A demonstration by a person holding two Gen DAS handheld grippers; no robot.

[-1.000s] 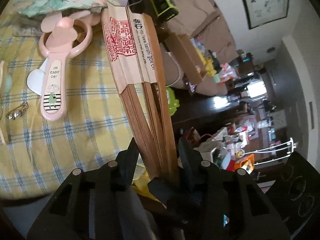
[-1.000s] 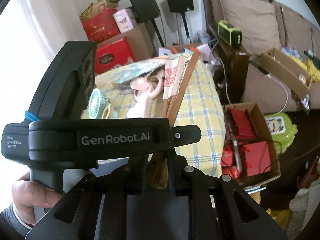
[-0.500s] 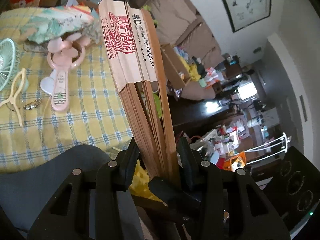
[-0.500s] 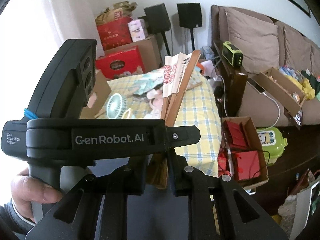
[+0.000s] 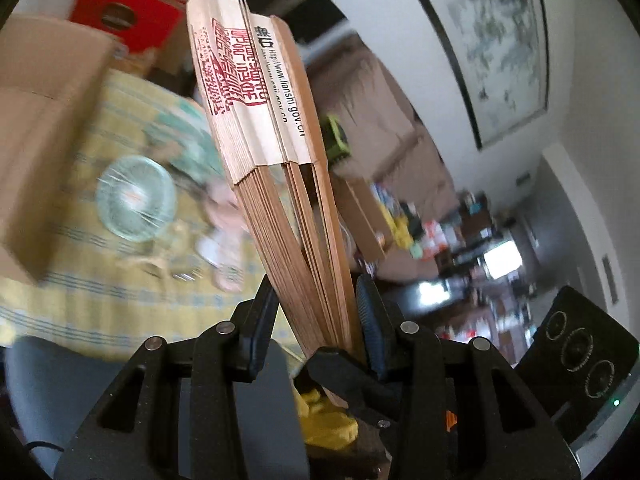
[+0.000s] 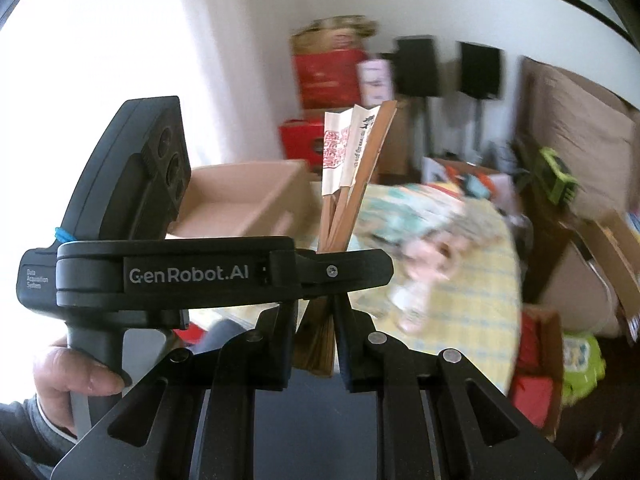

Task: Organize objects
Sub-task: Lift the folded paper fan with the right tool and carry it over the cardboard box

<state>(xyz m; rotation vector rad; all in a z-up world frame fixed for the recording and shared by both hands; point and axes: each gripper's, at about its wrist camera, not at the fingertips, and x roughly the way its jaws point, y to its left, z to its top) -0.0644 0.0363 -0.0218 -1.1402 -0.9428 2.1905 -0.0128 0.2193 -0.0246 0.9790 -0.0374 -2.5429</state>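
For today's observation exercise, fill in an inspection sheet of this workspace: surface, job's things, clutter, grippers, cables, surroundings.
Surface: table under a yellow checked cloth.
Job's things: folding fan, folded and upright, held at its base; open cardboard box on the table.
Clutter: mint handheld fan, pink handheld fan, blurred.
Grippers: left gripper and right gripper both shut on the folding fan.
Cables: nothing seen clearly.
Surroundings: sofa, two speakers, red boxes.

Brown-ribbed folding fan with red-printed beige paper; yellow, blue-checked tablecloth; black tongs.
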